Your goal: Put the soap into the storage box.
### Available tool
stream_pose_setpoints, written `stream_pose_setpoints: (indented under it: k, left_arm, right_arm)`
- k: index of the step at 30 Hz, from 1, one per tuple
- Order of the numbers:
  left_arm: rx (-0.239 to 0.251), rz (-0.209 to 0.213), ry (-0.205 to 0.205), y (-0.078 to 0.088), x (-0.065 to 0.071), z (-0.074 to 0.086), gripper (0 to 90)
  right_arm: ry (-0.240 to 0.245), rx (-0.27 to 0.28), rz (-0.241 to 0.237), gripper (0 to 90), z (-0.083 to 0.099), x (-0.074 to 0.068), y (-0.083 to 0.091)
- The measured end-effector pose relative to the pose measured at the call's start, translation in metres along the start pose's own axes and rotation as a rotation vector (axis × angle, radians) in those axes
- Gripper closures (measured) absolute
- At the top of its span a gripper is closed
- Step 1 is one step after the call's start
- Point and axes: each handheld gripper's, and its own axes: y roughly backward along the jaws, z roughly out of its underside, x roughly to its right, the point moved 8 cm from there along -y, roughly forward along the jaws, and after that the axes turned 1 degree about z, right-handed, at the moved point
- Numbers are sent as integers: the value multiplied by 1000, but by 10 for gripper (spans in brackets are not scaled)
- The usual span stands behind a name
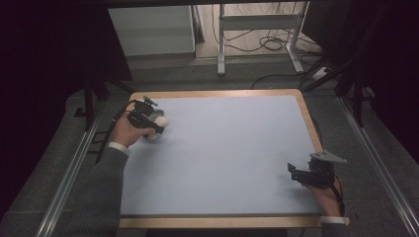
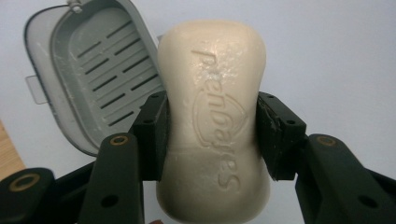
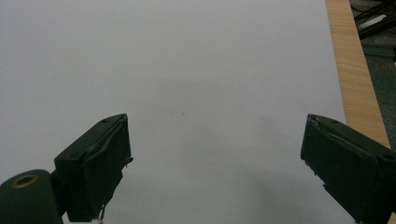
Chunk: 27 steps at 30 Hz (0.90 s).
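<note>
Pinching a cream bar of soap (image 2: 212, 121) across its waist, the left gripper (image 2: 212, 135) has one black jaw pressed to each long side of the bar. Embossed lettering runs along the soap's face, but it reads upside down and shallow, so the word is hard to make out. The bar's lower end is cut off by the bottom of the left gripper view. Behind it and to the left lies an open grey soap case (image 2: 88, 70) with a slotted floor; its near corner is hidden by the jaw and the soap, and whether the bar touches it cannot be told.

From the high view, the left gripper (image 1: 155, 123) sits near the far left corner of the pale blue table (image 1: 232, 153), where the soap (image 1: 159, 123) is a small pale blur and the case is hidden beneath the hand.

The right gripper (image 3: 215, 168) is spread wide with bare tabletop (image 3: 187, 70) between its jaws. In the high view it rests at the near right edge (image 1: 296, 173), jaws too small to judge.
</note>
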Motion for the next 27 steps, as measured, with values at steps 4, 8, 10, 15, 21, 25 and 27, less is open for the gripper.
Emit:
stream_pose_setpoints:
  k: [4,8,10,15,21,25,27]
  left_arm:
    - [1,-10,18,-1,-6,-4,495]
    - [-5,-11,30,-3,-11,-7,495]
    - [-6,-11,39,-4,-14,-8,495]
    - [-1,-33,50,-8,-19,-11,496]
    - [-4,-32,66,-12,-23,-14,495]
    - [-16,-34,89,-16,-31,-15,495]
    - [-28,-32,105,-18,-36,-14,495]
  right_arm:
    - [-2,2,1,83,0,1,0]
    - [-2,3,-1,83,-1,1,1]
    - [-4,6,2,83,-1,2,2]
    - [-11,11,5,83,-2,3,3]
    - [-13,10,4,83,-2,3,3]
    - [-12,8,3,83,-1,4,3]
    - [-11,8,3,83,-1,5,3]
